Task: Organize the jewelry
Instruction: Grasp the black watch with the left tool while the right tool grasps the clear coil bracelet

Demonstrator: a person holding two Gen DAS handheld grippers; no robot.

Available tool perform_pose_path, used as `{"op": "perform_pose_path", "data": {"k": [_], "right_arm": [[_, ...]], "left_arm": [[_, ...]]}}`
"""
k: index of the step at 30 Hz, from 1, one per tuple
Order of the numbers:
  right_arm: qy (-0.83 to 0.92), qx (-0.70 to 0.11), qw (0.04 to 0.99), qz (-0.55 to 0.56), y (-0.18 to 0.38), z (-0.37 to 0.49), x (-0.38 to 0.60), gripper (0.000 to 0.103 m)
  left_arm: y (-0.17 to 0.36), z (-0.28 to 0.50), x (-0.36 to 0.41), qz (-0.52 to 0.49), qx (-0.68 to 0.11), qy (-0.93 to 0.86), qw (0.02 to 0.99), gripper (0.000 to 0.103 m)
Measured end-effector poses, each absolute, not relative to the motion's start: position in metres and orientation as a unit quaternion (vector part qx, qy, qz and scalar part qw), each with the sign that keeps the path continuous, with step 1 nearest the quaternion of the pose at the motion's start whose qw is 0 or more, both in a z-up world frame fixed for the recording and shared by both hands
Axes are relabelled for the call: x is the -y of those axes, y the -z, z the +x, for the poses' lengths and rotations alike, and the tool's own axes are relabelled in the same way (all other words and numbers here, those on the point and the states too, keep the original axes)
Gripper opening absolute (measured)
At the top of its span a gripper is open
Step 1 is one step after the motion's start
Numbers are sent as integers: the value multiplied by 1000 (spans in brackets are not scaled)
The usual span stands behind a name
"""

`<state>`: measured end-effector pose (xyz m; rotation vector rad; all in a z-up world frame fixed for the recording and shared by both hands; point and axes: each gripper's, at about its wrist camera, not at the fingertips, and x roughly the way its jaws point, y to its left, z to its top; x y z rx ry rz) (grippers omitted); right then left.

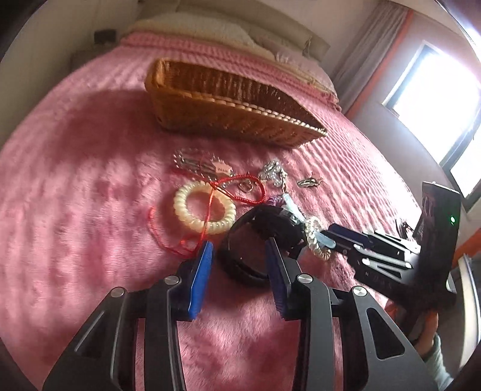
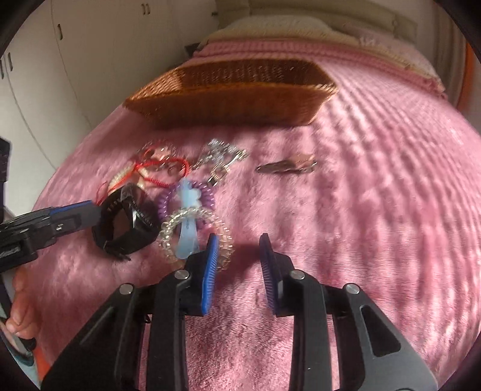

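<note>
A pile of jewelry lies on the pink blanket [image 1: 90,180] in front of a wicker basket [image 1: 228,105]. My left gripper [image 1: 239,245] stands open astride the near side of a black watch [image 1: 261,222], and its left pad is clear of the band. A cream spiral tie [image 1: 204,210] and a red cord [image 1: 240,186] lie just beyond. My right gripper [image 2: 239,239] is open over bare blanket, its left pad at the edge of a clear spiral tie [image 2: 195,234]. A light-blue clip [image 2: 188,222] lies across that tie and a purple spiral tie [image 2: 186,198].
Silver pieces [image 2: 222,156] and a dark metal clip [image 2: 285,167] lie between the pile and the basket [image 2: 228,90]. Pillows [image 1: 210,27] are at the bed's head, a window [image 1: 436,90] to the right, wardrobe doors [image 2: 75,45] to the left. A hand [image 2: 21,300] holds the left gripper.
</note>
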<state>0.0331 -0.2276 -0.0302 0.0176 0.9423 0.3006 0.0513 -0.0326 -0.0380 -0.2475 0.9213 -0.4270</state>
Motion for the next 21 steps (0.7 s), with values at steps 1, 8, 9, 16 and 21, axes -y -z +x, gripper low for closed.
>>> {"op": "perform_pose_path", "data": {"k": [1,8,9,16,21], "right_arm": [[-144,-454,879,6,31,34,226,25],[-132,-447,884,-21,31,37,213,9],[-130,-440,888,-21,29,35,213,8],[-126,-411,903,22,6,13,235,8],[-104,-445,889,22,12,5,249,8]], "left_arm": [[41,54,35,-117,-444,201,865,34],[52,71,48,-105,-456,169,868,18],[51,71,49,-104,-453,165,870,15],[41,43,43,-85,-435,156,883,13],[40,11,18,-71,-444,114,886,13]]}}
